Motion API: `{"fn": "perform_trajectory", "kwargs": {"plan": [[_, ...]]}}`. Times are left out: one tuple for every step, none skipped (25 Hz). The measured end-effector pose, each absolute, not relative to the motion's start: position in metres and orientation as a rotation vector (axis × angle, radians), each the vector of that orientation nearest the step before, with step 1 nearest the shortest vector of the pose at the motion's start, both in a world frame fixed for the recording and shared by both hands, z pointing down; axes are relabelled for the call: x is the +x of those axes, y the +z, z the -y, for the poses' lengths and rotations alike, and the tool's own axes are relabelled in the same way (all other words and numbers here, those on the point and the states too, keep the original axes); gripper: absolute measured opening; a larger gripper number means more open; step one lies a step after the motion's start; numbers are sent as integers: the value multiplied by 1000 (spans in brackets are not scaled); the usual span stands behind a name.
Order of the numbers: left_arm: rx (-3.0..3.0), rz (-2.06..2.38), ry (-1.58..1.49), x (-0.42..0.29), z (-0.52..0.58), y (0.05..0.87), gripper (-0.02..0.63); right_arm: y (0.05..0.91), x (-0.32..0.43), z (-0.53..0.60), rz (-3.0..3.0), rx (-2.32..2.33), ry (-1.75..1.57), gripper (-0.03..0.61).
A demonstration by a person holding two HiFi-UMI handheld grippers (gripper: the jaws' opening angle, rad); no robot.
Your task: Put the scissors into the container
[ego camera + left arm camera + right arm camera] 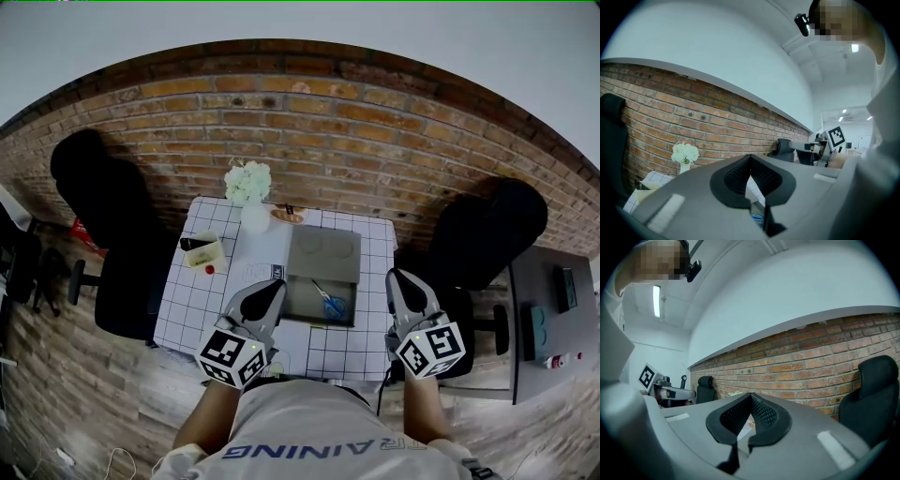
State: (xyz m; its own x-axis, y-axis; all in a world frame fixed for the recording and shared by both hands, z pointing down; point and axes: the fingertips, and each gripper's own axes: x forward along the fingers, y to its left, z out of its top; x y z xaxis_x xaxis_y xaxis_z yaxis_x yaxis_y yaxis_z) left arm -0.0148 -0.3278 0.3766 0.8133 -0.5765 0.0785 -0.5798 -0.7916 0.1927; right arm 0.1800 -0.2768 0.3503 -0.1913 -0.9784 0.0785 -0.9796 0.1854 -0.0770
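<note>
Blue-handled scissors [330, 302]: lying inside the near, darker section of the grey container [302, 292], which sits at the middle of the checked table [187, 319], between the two grippers and touched by neither. Left gripper [277, 283] [750, 157] and right gripper [394, 275] [751, 394]: each clenched tip to tip with nothing between the pads, held over the table's near edge on either side of the container. Also on the table: a white flower bunch [248, 182] in a white vase [255, 218] by the brick wall [375, 141], and a small cream box [204, 253] at the left.
</note>
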Motion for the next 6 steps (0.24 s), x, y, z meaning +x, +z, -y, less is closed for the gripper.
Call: {"fn": "perform_trajectory", "kwargs": {"plan": [[2789,907,24,-17,328,377,0,351,178,277,2412,1983,174,14],[2787,913,24,-18,327,377,0,353,177,277,2414,1977,177,14],[2786,919,25,-20,327,378,0,354,176,277,2416,1974,180,14],[2785,923,25,-21,327,378,0,357,175,277,2419,1973,184,14],[2784,926,26,-22,327,378,0,359,175,278,2422,1974,188,14],[2783,929,26,-23,327,378,0,361,174,278,2424,1975,192,14]]}}
